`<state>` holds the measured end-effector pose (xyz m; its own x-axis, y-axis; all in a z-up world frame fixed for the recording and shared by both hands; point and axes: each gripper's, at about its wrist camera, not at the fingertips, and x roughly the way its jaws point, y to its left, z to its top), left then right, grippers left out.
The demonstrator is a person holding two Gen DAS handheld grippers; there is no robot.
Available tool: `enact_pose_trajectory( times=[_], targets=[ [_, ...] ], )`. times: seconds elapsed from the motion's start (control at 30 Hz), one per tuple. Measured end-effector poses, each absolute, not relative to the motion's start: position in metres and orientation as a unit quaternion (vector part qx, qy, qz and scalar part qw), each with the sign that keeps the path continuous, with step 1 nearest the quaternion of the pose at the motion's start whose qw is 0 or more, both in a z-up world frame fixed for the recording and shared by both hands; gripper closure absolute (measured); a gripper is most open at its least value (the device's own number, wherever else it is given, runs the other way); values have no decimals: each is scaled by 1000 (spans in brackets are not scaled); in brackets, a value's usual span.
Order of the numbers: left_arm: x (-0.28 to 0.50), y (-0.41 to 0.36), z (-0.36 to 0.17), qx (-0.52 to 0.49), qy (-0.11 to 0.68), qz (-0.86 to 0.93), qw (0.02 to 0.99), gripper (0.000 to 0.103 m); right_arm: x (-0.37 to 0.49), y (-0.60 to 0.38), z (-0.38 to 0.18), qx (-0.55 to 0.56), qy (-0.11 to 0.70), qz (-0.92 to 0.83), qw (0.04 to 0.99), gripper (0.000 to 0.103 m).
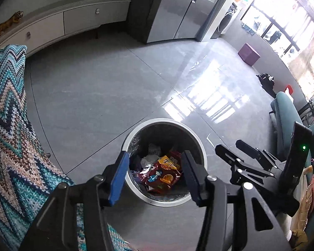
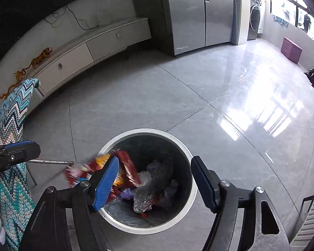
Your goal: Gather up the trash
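Two handheld grippers above a round trash bin (image 2: 190, 152) on a grey tiled floor (image 2: 136, 104), bin at lower centre of both views. Right gripper (image 2: 155, 183) with jaws spread wide, nothing between them; a red and yellow snack wrapper (image 2: 106, 167), blurred, at the bin's left rim in the right wrist view, partly over the edge. Left gripper (image 1: 155, 176) likewise spread wide and empty, directly over the bin. Inside: crumpled foil, white paper, more wrappers. Zigzag knitted blanket (image 1: 10, 125) along the left edge of the frame. Apparent step: dropping trash into the bin, release seemingly just made. Next move likely calls for checking that the wrapper lands fully inside, then seeking further litter; none plainly visible on the floor here.
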<state>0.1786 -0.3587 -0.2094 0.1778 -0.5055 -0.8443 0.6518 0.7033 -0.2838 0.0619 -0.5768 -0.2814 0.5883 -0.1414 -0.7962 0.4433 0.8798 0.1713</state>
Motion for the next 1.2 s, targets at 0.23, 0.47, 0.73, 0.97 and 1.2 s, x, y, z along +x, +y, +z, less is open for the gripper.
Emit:
enact_pose_trajectory(
  times=[0.23,0.47,0.73,0.97,1.2],
  targets=[
    [172,-307,-158,75,451,-372,808,53,58,-544,-237,159,391,-155,893,31],
    [172,-202,-90,59,358,-301,882,34,68,-465,-158,102,318,-104,937,17],
    [163,-50,-22,54,268,-167,947,22,77,-359,-94,53,252,-34,966,3],
    [133,38,11,55,209,-72,974,17,77,-285,-65,21,218,16,976,0],
    [101,93,29,46,165,2,985,14,68,-239,-47,2,187,37,982,0]
  ],
)
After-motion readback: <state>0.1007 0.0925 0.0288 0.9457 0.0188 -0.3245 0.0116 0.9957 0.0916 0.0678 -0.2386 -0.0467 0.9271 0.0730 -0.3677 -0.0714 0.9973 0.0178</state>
